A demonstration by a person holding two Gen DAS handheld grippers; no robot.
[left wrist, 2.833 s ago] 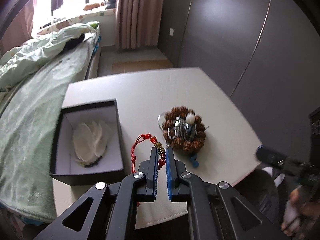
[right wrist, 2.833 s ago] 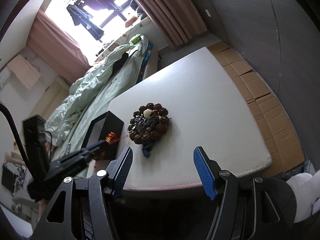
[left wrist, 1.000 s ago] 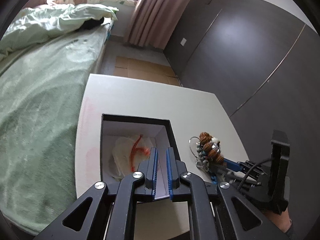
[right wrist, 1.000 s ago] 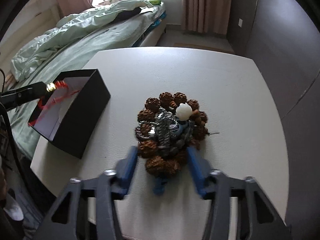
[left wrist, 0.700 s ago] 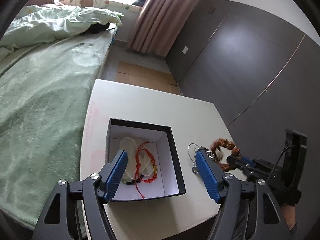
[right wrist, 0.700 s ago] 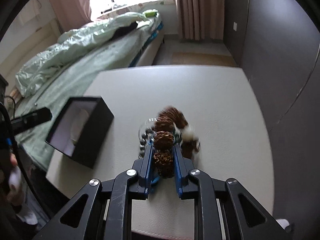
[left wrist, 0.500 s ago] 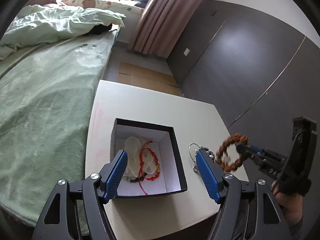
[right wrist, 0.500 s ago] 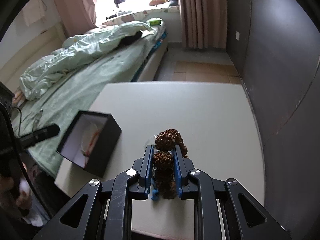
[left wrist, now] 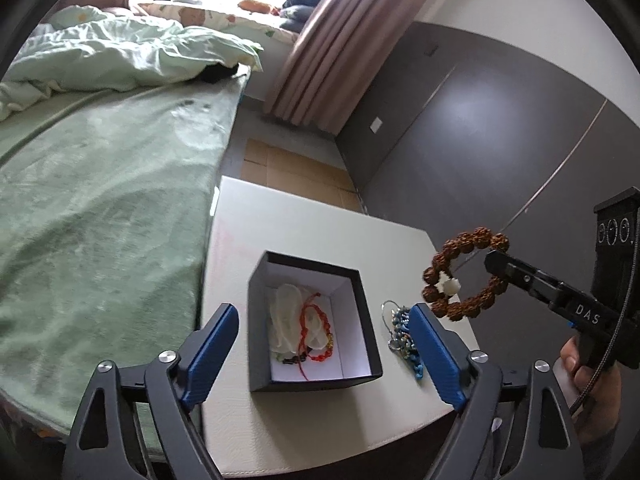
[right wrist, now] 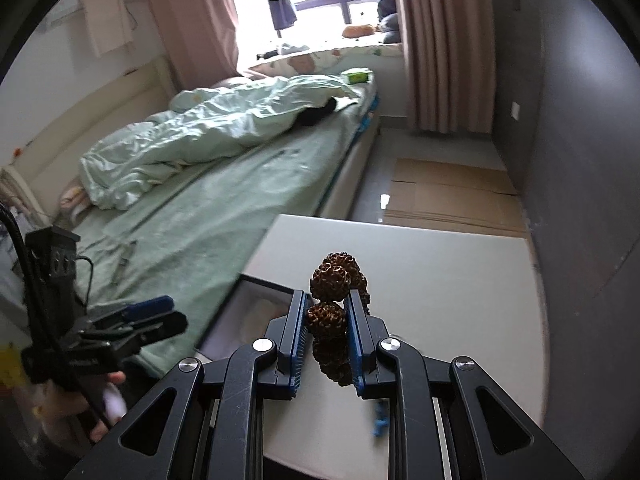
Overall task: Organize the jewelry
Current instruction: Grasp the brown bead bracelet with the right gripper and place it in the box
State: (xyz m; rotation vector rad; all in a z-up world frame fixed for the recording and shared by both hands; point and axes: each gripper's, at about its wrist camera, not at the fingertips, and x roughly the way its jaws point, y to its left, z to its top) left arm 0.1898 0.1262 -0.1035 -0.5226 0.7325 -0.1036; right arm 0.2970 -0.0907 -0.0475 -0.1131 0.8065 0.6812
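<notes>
A black box (left wrist: 256, 340) with a white lining stands on the white table (left wrist: 304, 232). In it lie a red cord bracelet (left wrist: 316, 332) and a white piece (left wrist: 286, 320). My left gripper (left wrist: 323, 311) hovers above the box with its jaws opening wide and nothing between them. My right gripper (right wrist: 327, 295) is shut on a brown bead bracelet (right wrist: 332, 276). The brown bracelet (left wrist: 478, 236) hangs in the air to the right of the box. A blue and silver tangle of jewelry (left wrist: 402, 336) stays on the table beside the box.
A bed with a green cover (left wrist: 100, 200) runs along the table's left edge. A dark wardrobe wall (left wrist: 500, 140) stands at the right. Flat cardboard (right wrist: 448, 196) lies on the floor beyond the table. A hand (left wrist: 592, 392) grips the right handle.
My left gripper let the red bracelet fall into the box, opened wide and drew back. My right gripper closed on the brown bracelet and lifted it off the table.
</notes>
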